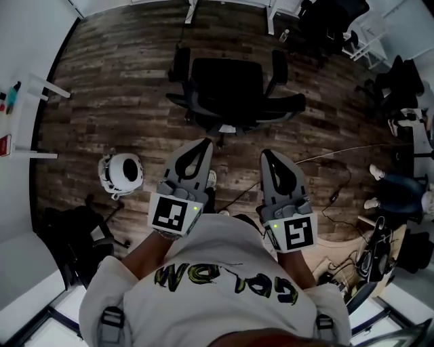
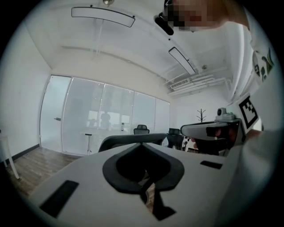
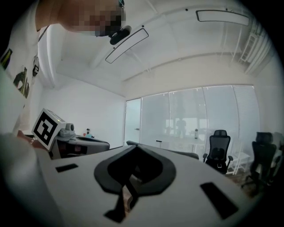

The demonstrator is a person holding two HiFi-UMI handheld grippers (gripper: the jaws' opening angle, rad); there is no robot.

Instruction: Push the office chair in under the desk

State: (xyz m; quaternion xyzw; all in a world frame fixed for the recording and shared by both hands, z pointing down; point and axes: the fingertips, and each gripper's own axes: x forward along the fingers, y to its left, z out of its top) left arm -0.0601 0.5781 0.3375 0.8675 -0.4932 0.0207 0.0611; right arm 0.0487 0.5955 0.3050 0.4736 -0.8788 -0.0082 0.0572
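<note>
In the head view the black office chair point(image 1: 228, 87) stands on the wood floor, its seat facing the white desk point(image 1: 192, 8) at the top edge. My left gripper point(image 1: 206, 143) and right gripper point(image 1: 266, 154) hover side by side just behind the chair's back, both shut with nothing between the jaws, neither touching it. From the left gripper view, the chair's curved top edge point(image 2: 126, 138) shows just past my shut left gripper point(image 2: 143, 144). The same top edge point(image 3: 179, 153) peeks beyond my shut right gripper point(image 3: 135, 146) in the right gripper view.
A white round bin point(image 1: 122, 172) sits on the floor at the left, with another dark chair point(image 1: 81, 234) below it. A white desk point(image 1: 24, 108) lines the left side. Cables point(image 1: 325, 183) trail on the floor at the right, near a seated person's feet point(image 1: 376, 173) and more chairs point(image 1: 400, 85).
</note>
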